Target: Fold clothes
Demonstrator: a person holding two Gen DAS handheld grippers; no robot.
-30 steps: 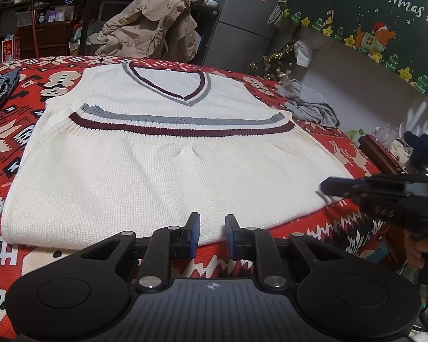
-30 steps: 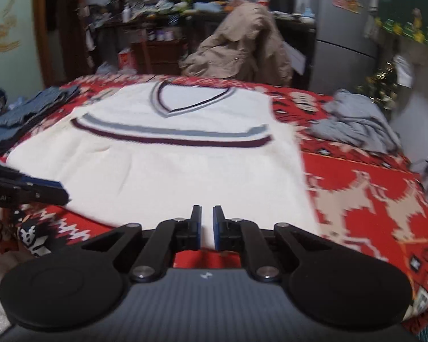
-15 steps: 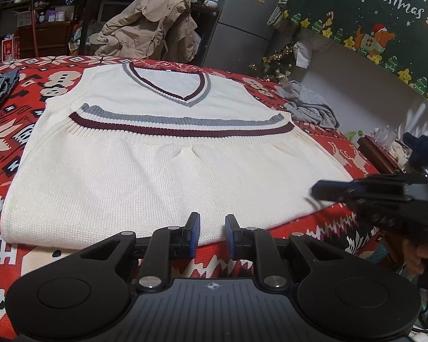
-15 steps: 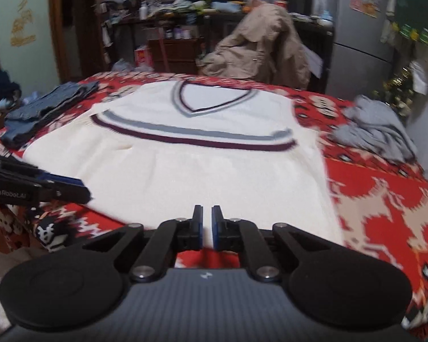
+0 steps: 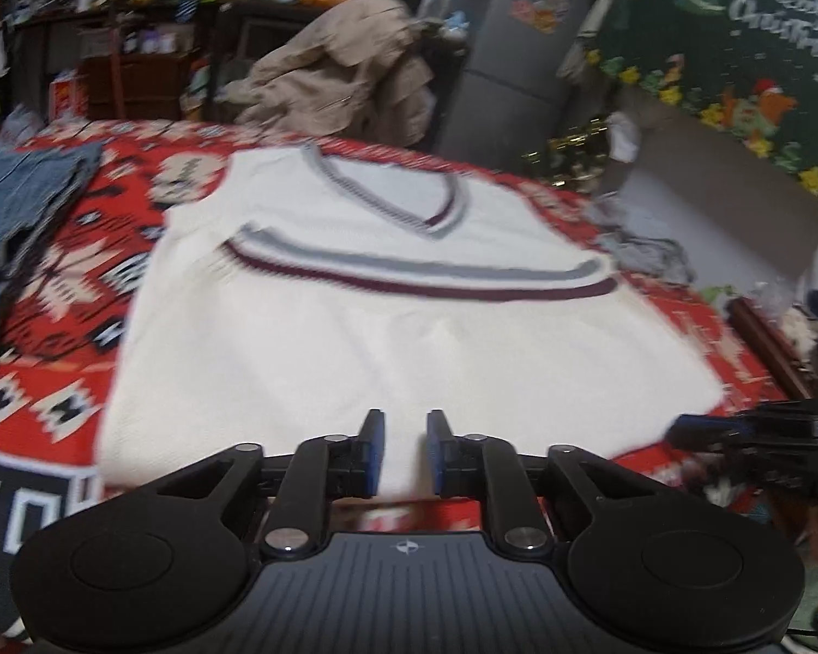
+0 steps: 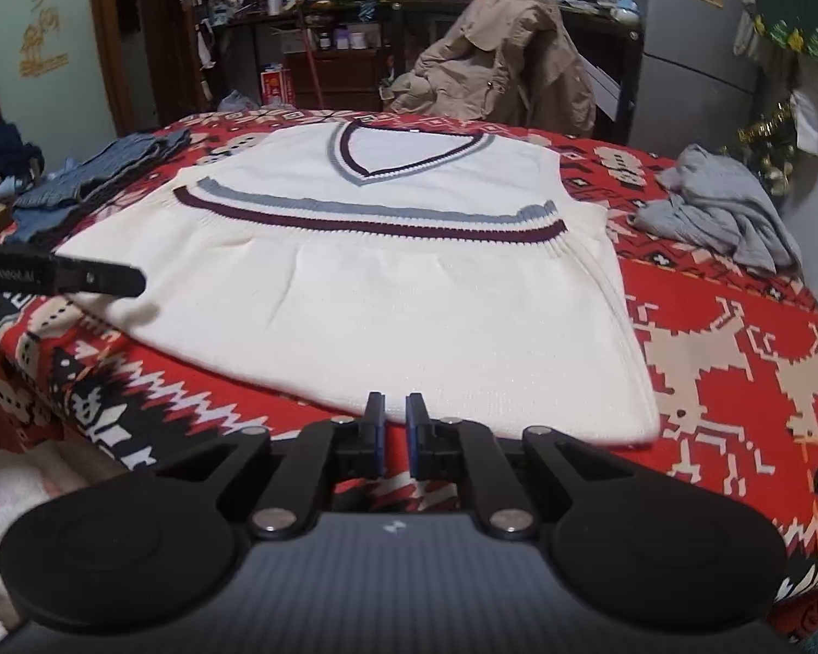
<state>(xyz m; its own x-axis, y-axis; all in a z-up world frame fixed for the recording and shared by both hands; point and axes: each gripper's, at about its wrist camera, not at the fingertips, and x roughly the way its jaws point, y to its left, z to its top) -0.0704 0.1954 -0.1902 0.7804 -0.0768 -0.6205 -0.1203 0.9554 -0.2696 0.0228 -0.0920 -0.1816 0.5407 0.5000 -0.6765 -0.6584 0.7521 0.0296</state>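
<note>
Cream knit vest (image 6: 387,283) spread flat at the middle of the surface (image 6: 736,359), covered with a red patterned cloth; V-neck toward 12 o'clock, hem toward 6 o'clock, grey and maroon stripes across the chest. Already doubled on itself or not: cannot tell.

Left claw (image 5: 403,452) at 6 o'clock in its own view, over the hem; jaws closing, a narrow gap left, pads not seen pressing on any cloth, though the view is blurred. Seen again from the right wrist camera at 9 o'clock (image 6: 103,279), tip over the vest's left edge.

Right claw (image 6: 394,436) at 6 o'clock in its own view, just short of the hem near the vest's right corner; jaws nearly together with a thin slit, nothing between them. Seen from the left wrist camera at 4 o'clock (image 5: 736,428), beside that corner.

Folded blue denim (image 6: 98,174) at 10 o'clock on the surface, crumpled grey garment (image 6: 725,212) at 2 o'clock, both apart from the vest. Beige jacket (image 6: 496,54) heaped behind the surface at 12 o'clock.
</note>
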